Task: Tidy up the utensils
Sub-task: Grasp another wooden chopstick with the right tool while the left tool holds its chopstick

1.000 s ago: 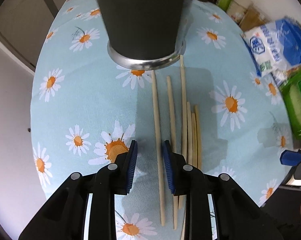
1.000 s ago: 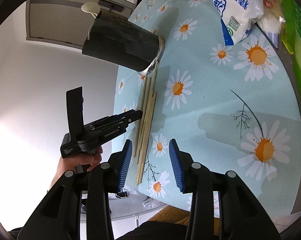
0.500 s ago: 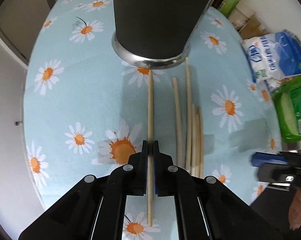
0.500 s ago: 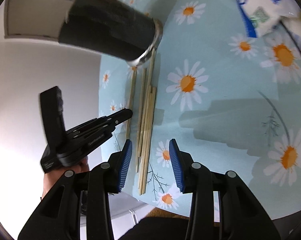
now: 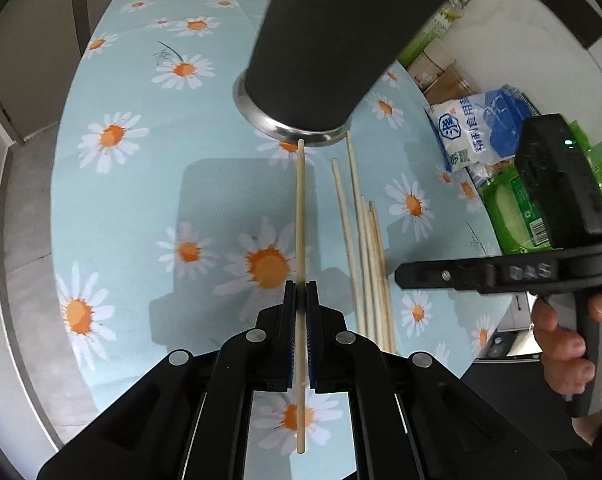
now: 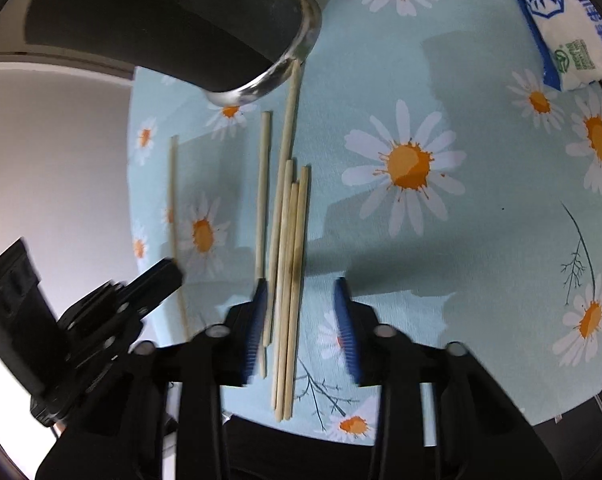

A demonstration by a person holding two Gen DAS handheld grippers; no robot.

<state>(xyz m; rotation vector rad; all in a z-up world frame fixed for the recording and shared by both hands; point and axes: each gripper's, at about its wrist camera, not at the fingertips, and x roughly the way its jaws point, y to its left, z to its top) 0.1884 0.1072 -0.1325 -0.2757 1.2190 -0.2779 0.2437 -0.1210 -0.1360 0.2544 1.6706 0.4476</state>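
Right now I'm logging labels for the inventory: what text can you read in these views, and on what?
"DAS" on the right gripper's black body.
Chinese print on the white and blue bag: too distorted to read with confidence.
Fine print on the green package: too small to read.
The black holder and the chopsticks carry no text.

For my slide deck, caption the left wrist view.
Left gripper clamps one chopstick pointing toward the dark holder.

Daylight was bright and even; soft shadows fell on the tablecloth [image 5: 113,208]. Fisheye bending darkened the corners, and motion blur smeared the right view around 8 o'clock.
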